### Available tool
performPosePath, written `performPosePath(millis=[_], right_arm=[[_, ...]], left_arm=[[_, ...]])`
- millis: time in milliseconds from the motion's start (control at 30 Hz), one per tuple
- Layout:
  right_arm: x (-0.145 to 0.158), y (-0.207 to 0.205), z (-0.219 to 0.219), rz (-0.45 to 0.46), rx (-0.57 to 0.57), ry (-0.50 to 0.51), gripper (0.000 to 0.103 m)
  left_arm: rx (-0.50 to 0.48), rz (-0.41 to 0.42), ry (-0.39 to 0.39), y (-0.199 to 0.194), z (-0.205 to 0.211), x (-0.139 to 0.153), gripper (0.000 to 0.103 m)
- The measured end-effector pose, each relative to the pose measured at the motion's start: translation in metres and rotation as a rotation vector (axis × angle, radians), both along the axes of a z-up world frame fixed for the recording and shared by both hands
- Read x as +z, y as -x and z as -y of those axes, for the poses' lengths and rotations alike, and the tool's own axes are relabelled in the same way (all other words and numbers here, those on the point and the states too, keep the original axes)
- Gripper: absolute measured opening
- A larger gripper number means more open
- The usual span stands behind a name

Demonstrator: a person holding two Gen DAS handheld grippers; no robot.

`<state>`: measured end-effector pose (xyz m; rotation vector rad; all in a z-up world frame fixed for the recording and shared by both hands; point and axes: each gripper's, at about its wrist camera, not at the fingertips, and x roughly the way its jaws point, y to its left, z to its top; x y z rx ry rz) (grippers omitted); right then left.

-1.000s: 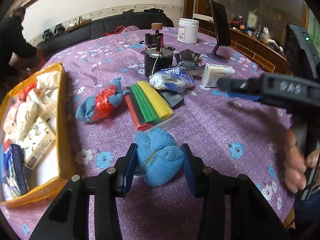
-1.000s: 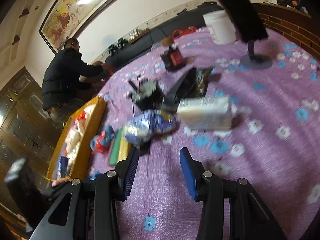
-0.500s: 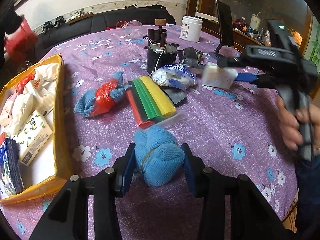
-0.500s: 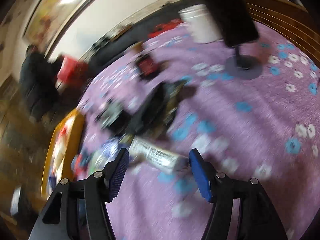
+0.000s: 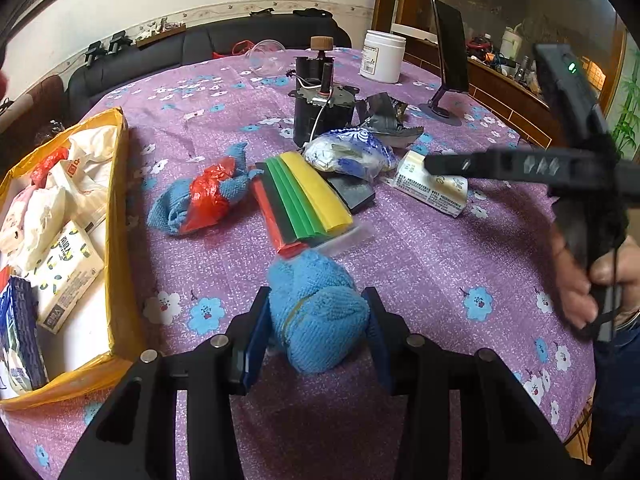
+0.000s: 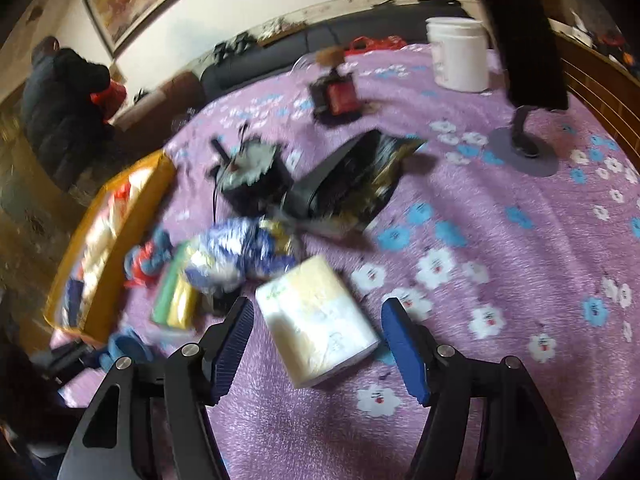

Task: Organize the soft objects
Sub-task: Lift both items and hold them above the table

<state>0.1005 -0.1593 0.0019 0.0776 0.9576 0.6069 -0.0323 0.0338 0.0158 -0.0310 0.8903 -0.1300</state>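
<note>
The left gripper is pinching a blue cloth while the right gripper is spreading around a tissue pack beside it on the counter.

Sitting between the fingers of the left gripper: a rolled towel, on the table. Just behind the towel, a flat stack of sheets. Left of the sheets, a cloth bundle. Further left, at the table's edge, an open box with packets in it. Right of the sheets, a tissue pack, lying between the opening fingers of the right gripper, not touching them.
</note>
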Motion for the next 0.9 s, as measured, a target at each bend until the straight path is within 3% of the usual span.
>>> performPosePath(millis=[100,200,500,900], right_arm=[[-0.005,0.011,-0.015,0.071,0.037,0.09,0.071],[-0.005,0.019,-0.023,0.13,0.039,0.165,0.052],[0.009,0.02,0.002,0.171,-0.034,0.062,0.049],[0.013,0.008,0.028,0.127,-0.123,-0.031,0.049]], left_arm=[[0.0,0.0,0.0,0.0,0.0,0.0,0.042],[0.0,0.0,-0.001,0.0,0.001,0.0,0.042],[0.0,0.0,-0.003,0.001,0.001,0.0,0.042],[-0.001,-0.001,-0.002,0.0,0.001,-0.001,0.042]])
